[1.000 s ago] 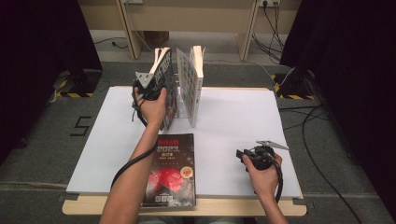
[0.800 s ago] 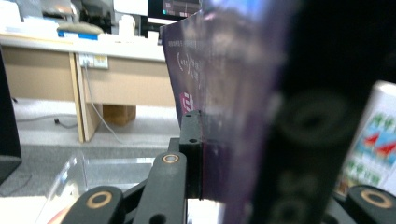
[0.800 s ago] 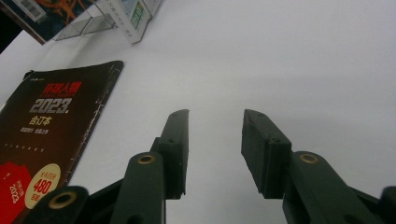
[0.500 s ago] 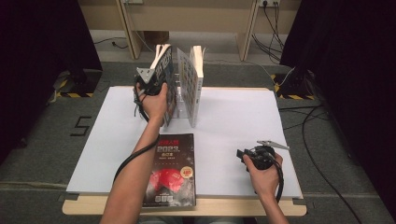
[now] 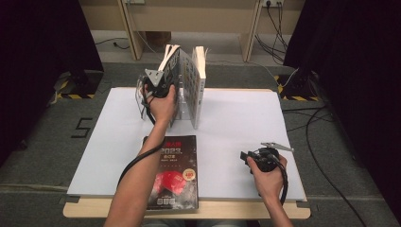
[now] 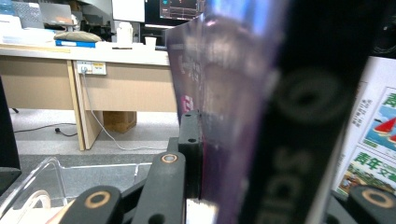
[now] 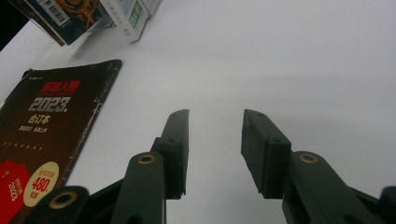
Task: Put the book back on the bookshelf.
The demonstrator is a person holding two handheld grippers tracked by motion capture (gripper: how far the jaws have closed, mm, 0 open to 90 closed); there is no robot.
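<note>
The upright book [image 6: 243, 116] stands at the table's [image 5: 236, 118] far side, beside a second standing book [image 5: 198, 90], clamped between my left gripper's [image 5: 163, 87] jaws. My right gripper [image 7: 215, 144] rests near the front edge, jaws apart, gripping nothing. A dark book [image 5: 175, 170] lies flat between.

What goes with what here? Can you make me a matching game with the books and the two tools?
Things:
1. left tool
2. right tool
3. dark book
4. patterned book

States:
A. lies flat on the white table
B. open, with nothing between its jaws
C. stands upright, untouched, at the far side of the table
D. shut on an upright book

Pairs: 1-D, 2-B, 3-A, 4-C
</note>
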